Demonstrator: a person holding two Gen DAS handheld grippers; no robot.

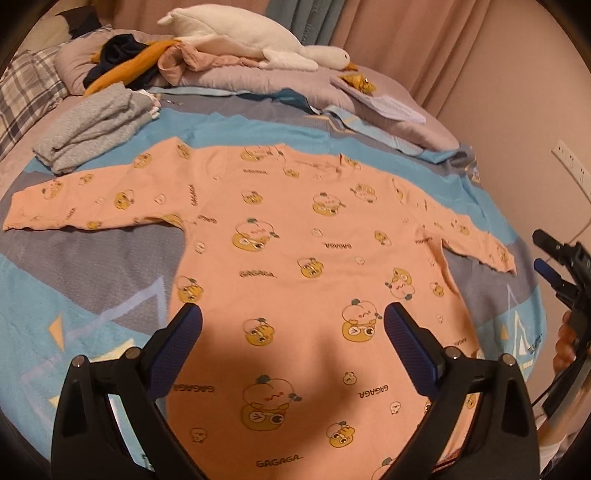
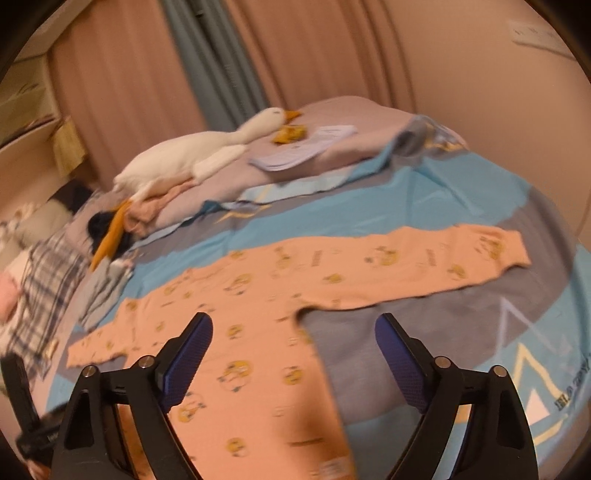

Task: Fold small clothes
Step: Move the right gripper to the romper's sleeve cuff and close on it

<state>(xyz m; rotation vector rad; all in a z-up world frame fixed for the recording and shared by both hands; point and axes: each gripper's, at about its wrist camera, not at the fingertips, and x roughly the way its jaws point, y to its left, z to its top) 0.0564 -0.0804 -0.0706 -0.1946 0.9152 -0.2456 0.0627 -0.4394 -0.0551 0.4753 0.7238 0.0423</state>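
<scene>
A peach printed top (image 1: 295,236) is spread flat on the bed (image 1: 92,295), sleeves out. Both the left hand-held gripper (image 1: 293,321) and the right hand-held gripper (image 2: 293,332) are held wide open above it, gripping nothing. Folded grey clothes (image 1: 92,136) are seen clearly only in the left view.

Setting: a home bedroom. You work over a bed (image 1: 92,295) made up with a blue and grey patterned sheet. Along its far edge lie a mauve quilt (image 1: 258,79), a white plush goose (image 1: 236,35) and loose clothes (image 1: 125,62); a plaid pillow (image 1: 26,85) sits at the far left corner. Pink curtains (image 2: 122,74) hang behind; a wall socket (image 1: 570,162) shows right.
</scene>
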